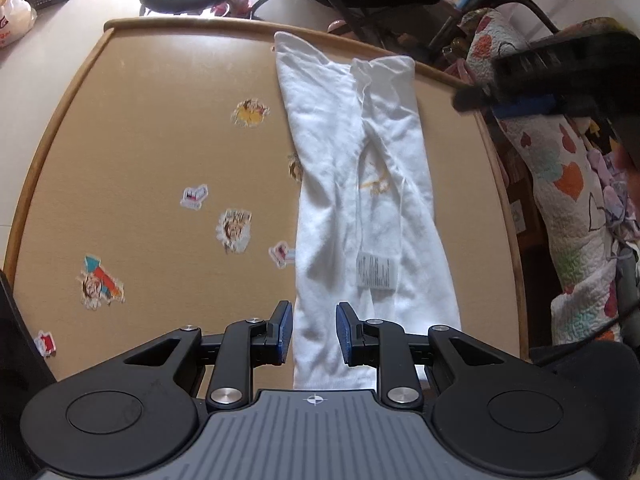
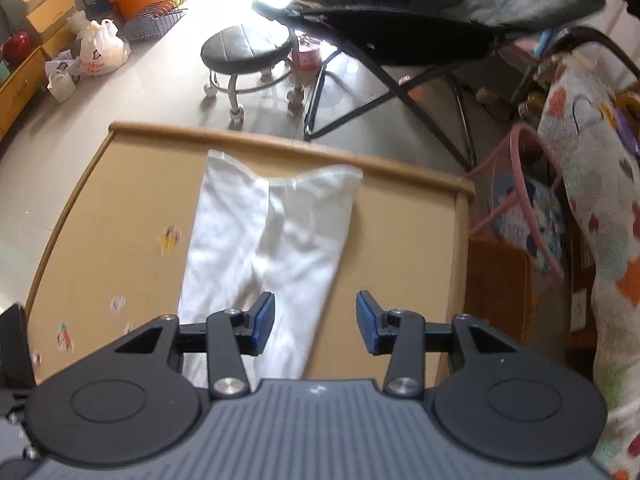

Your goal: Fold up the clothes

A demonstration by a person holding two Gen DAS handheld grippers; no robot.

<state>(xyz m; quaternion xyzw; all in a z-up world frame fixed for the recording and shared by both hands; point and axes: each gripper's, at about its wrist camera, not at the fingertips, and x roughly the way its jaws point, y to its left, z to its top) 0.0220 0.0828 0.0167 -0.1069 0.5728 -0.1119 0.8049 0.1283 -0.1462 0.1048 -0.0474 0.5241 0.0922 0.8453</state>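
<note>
Left wrist: creased white cotton garment (image 1: 360,208).

A tan worktop (image 1: 160,128) with a raised wooden rim carries a white garment (image 1: 360,184), folded lengthwise into a long narrow strip that runs from the near edge to the far rim. A care label (image 1: 377,271) lies face up on it. Several worn cartoon stickers (image 1: 234,230) dot the bare surface left of the garment.
</note>
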